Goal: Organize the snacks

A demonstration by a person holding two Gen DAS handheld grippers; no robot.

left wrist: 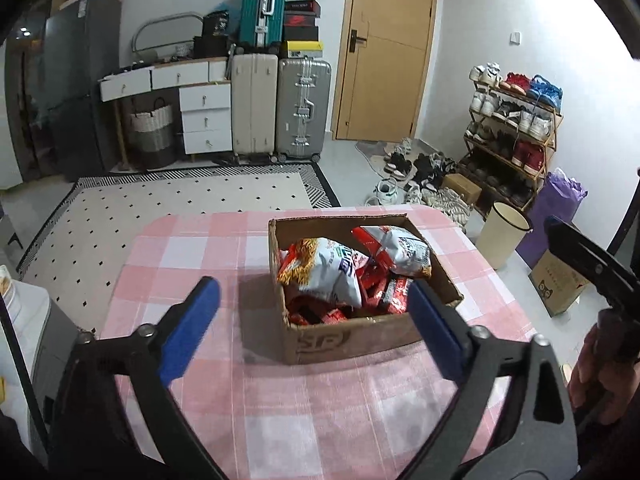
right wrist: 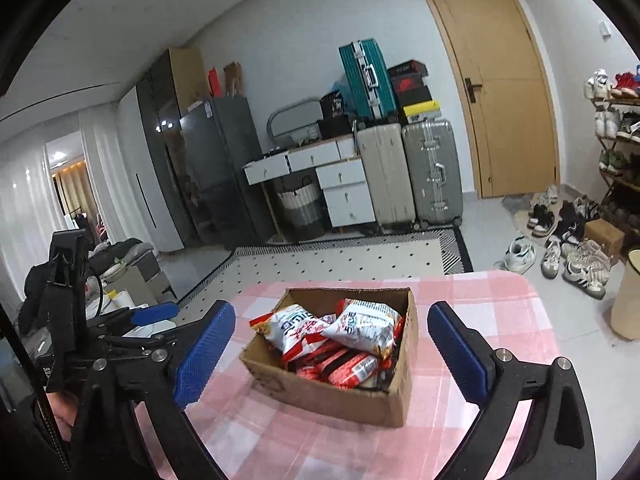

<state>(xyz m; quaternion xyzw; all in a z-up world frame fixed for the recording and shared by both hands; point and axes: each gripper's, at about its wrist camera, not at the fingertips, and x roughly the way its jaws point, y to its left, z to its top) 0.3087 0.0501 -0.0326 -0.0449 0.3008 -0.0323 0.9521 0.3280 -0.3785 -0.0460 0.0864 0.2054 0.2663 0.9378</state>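
Note:
A brown cardboard box stands on the pink checked tablecloth. It holds two white-and-red snack bags on top of several small red packets. My left gripper is open and empty, hovering above the table just in front of the box. In the right wrist view the box and its bags sit between the blue pads of my right gripper, which is open and empty, near and above the box. The left gripper's finger also shows at that view's left.
The table ends just past the box. Beyond it lie a patterned rug, suitcases, a white drawer unit, a wooden door, a shoe rack, loose shoes and a cream bin.

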